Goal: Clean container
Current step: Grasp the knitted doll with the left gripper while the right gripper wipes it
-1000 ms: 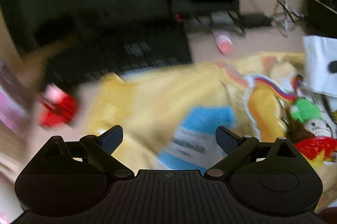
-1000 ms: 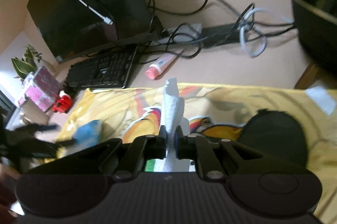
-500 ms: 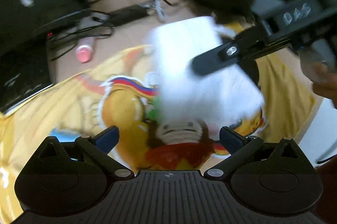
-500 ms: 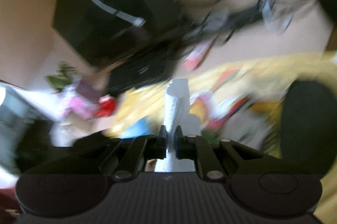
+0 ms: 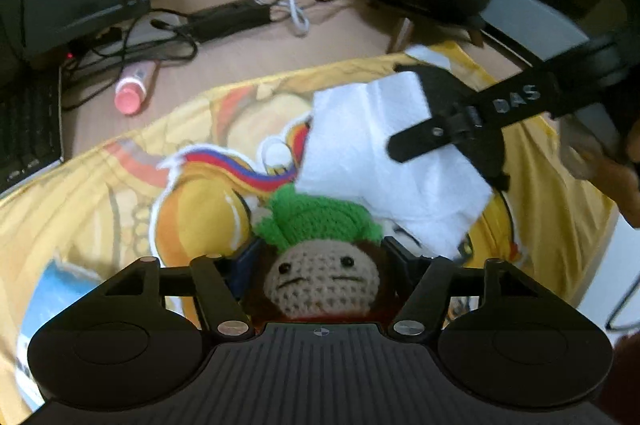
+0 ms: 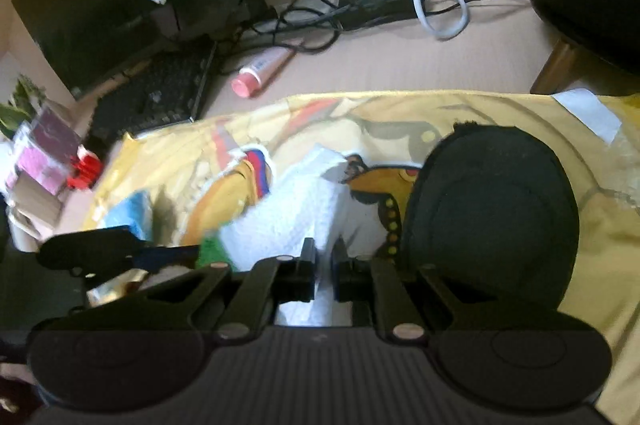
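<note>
Two tools at work: my left gripper point(image 5: 318, 267) pins the crochet-covered container point(image 5: 320, 277) steady on the yellow cloth point(image 5: 100, 193), while my right gripper point(image 6: 324, 265), clamped on a white tissue point(image 6: 296, 209), hovers beside it to wipe.

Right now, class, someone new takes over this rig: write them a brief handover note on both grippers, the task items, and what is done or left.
Left hand-held gripper: closed around the crocheted doll-shaped container with green yarn top.
Right hand-held gripper: shut on the white paper tissue, held just above the container.
Both are over the yellow printed cloth.
Done: container and tissue are gripped.
Left: the wiping; none visible yet.
</note>
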{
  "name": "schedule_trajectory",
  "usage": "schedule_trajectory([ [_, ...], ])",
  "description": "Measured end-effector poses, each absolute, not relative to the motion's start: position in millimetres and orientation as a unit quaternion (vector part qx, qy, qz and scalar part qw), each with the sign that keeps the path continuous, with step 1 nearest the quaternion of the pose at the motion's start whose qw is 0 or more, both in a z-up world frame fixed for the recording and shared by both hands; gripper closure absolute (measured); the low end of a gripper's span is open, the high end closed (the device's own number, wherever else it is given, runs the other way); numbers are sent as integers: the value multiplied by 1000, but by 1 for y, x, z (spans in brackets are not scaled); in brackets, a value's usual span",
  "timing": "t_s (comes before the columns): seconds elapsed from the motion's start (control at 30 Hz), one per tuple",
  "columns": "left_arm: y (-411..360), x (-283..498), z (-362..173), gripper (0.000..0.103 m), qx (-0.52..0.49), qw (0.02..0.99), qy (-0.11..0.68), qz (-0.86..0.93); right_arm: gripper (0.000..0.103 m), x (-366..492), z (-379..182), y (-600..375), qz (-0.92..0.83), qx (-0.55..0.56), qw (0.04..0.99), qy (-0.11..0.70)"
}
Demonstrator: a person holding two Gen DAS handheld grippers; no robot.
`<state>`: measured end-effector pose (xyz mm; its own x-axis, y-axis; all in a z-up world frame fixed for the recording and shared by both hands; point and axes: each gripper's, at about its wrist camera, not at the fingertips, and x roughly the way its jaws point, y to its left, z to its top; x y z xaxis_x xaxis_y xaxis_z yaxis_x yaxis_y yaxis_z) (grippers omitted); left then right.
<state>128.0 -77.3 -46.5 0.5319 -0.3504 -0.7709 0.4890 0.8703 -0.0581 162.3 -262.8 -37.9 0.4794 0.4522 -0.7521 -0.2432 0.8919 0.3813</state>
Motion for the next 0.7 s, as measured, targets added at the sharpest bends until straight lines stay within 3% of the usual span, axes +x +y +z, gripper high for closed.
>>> schedule_trajectory([
  [0.07, -76, 135, -40, 40, 77, 878, 410, -234, 94, 164, -30, -263, 203, 110, 860, 456],
  [0.23, -77, 146, -30, 40, 74, 888, 394, -225, 94, 168, -19, -260, 211, 113, 864, 443],
  [0.53, -66, 132, -27, 9, 68, 873, 413, -249, 94, 165, -12, -253, 219, 123, 866, 431],
  [0.63, -59, 123, -25, 9, 73, 866, 421, -259, 94, 166, 1, -264, 293, 244, 823, 420],
  [0.7, -56, 122, -27, 8, 72, 864, 427, -258, 94, 165, 1, -262, 317, 265, 807, 422],
])
